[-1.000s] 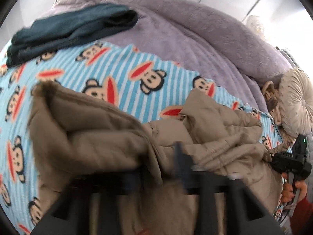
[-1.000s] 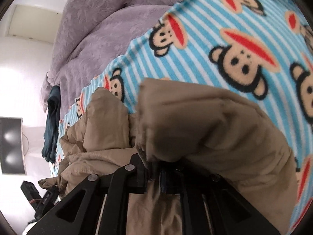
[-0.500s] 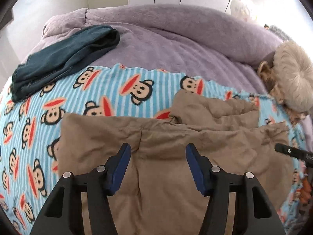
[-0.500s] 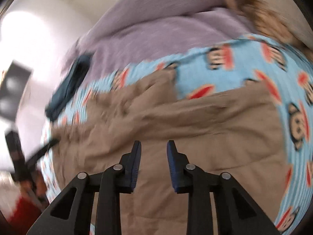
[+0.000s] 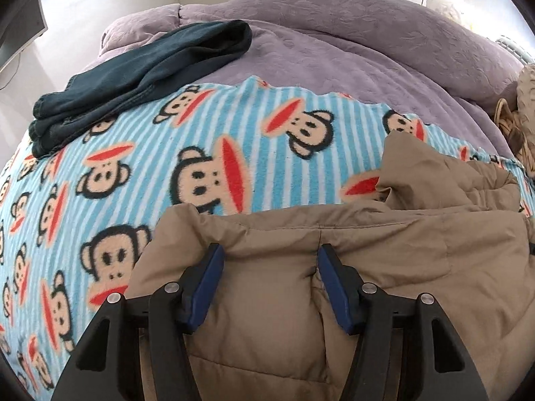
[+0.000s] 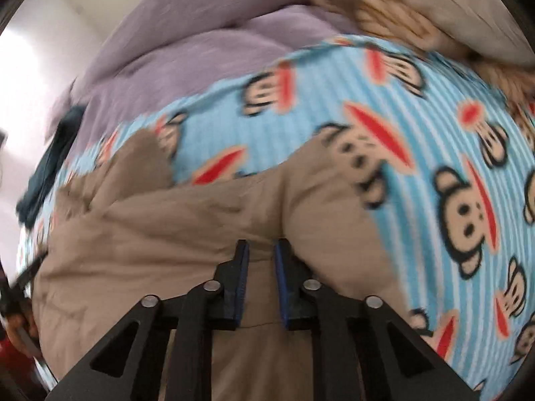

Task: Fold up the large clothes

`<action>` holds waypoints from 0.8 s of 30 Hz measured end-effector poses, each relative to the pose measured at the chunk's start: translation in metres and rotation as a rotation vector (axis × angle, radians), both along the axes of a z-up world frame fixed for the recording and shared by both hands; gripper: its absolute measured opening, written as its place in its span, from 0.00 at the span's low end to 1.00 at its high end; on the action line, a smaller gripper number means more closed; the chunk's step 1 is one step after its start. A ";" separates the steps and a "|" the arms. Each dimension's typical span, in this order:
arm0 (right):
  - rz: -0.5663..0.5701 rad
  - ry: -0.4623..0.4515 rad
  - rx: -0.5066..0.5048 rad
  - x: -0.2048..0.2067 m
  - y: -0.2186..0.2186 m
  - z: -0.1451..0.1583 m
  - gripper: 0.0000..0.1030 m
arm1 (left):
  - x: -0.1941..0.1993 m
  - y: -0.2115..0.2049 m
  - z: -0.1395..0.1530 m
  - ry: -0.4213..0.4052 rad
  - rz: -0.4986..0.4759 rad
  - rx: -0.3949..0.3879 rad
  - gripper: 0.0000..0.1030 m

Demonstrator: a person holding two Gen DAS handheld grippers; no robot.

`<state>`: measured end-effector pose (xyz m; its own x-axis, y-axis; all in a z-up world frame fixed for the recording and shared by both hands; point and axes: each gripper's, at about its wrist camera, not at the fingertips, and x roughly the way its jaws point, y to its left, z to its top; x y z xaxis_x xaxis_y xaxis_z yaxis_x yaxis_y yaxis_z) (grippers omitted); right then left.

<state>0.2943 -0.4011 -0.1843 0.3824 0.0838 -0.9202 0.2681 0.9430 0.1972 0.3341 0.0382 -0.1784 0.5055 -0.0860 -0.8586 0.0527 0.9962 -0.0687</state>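
Observation:
A tan padded jacket (image 5: 384, 260) lies folded on a blue striped monkey-print blanket (image 5: 140, 173). My left gripper (image 5: 271, 254) is open, jaws wide apart, empty, just above the jacket's folded far edge. In the right wrist view the same jacket (image 6: 174, 227) fills the lower left, blurred by motion. My right gripper (image 6: 261, 247) hovers over the jacket with its jaws a narrow gap apart and nothing clamped between them. A loose flap or sleeve of the jacket (image 5: 434, 180) sticks out at the far right.
A folded dark teal garment (image 5: 143, 70) lies at the far left of the bed on the purple quilt (image 5: 351, 53). A beige round cushion and plush toy (image 6: 401, 10) sit at the bed's right side. The other gripper's tip (image 6: 23, 277) shows at the left edge.
Both grippers let go of the jacket, which now lies flat and folded. The left jaws opened wide. Both grippers have since come closer over the jacket.

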 end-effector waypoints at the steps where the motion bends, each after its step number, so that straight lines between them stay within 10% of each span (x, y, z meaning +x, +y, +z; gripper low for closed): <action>1: -0.016 -0.007 0.002 0.001 -0.004 -0.003 0.13 | 0.002 -0.001 -0.001 0.001 0.004 -0.005 0.60; 13: -0.082 -0.082 0.045 0.010 -0.014 -0.040 0.13 | 0.010 -0.001 -0.016 -0.018 0.037 -0.042 0.63; 24: -0.048 -0.041 -0.093 -0.019 0.011 0.024 0.37 | -0.048 0.026 0.042 -0.028 0.059 -0.037 0.63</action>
